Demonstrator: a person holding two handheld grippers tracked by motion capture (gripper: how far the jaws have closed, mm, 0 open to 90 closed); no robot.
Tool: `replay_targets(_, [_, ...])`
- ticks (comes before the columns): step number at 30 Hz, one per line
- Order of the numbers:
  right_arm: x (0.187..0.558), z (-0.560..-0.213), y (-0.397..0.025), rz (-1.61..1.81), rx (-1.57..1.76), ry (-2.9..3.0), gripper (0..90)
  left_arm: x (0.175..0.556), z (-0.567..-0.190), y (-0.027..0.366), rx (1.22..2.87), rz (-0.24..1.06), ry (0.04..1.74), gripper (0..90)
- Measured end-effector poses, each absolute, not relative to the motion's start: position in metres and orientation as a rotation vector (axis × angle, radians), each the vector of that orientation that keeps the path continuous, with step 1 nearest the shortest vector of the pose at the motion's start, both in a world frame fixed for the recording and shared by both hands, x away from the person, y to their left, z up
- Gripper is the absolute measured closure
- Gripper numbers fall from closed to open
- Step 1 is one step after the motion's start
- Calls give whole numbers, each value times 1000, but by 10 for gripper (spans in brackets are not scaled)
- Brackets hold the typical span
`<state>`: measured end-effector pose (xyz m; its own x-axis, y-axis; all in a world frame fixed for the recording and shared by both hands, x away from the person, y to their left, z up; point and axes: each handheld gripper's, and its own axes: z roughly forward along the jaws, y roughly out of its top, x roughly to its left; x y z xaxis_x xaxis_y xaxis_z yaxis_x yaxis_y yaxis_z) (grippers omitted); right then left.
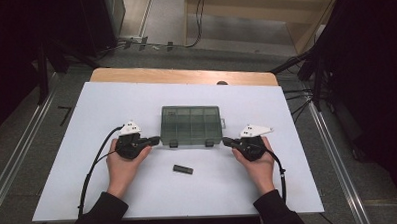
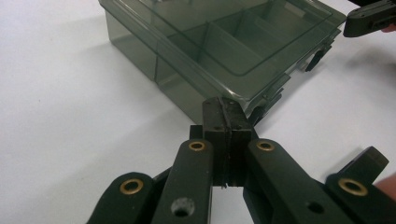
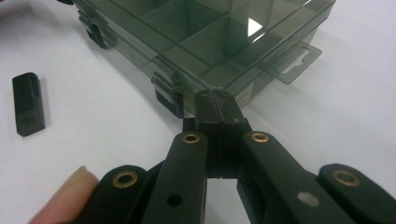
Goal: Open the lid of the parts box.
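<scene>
Item one: compartment box (image 1: 191, 125), smoky translucent plastic, lid down, internal dividers showing through the lid. It is lying flat near the middle of the white worktop (image 1: 88, 161), with two dark latches along its near edge and a hang tab (image 3: 293, 63) projecting from its right end.

Item two: left tongs (image 1: 156, 140), black, a person's left hand (image 1: 122, 167) gripping the body. The jaws are pressing flat against each other with nothing between them, as the left gripper view is showing. The tips (image 2: 226, 109) are pointing at the near left corner of the box, just at its edge; whether they are touching the plastic cannot be told.

Item three: right tongs (image 1: 226, 140), black, the right hand (image 1: 258, 167) gripping the body. The jaws are likewise sitting pressed together and holding nothing. In the right gripper view the tips (image 3: 218, 103) are sitting just against the near right corner of the box, beside the right latch (image 3: 169, 95); contact cannot be confirmed.

Item four: small black block (image 1: 182, 169), oblong, lying loose on the worktop in front of the box, between the two hands and apart from both tongs.

Item five: cable (image 1: 91, 171), black, trailing from the left tongs toward the near edge of the worktop.
</scene>
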<state>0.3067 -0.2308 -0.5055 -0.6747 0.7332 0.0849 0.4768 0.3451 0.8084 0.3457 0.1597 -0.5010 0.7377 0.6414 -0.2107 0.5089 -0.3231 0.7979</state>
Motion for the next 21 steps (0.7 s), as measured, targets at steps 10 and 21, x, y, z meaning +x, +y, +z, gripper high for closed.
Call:
replay_targets(10, [311,-514,-232,1208,1131,2305,879,345,-503,159,2000,175,881,894])
replay_targets(21, [311,-514,-231,1215,1098,2304,879,345,-503,158,1996,175,892,894])
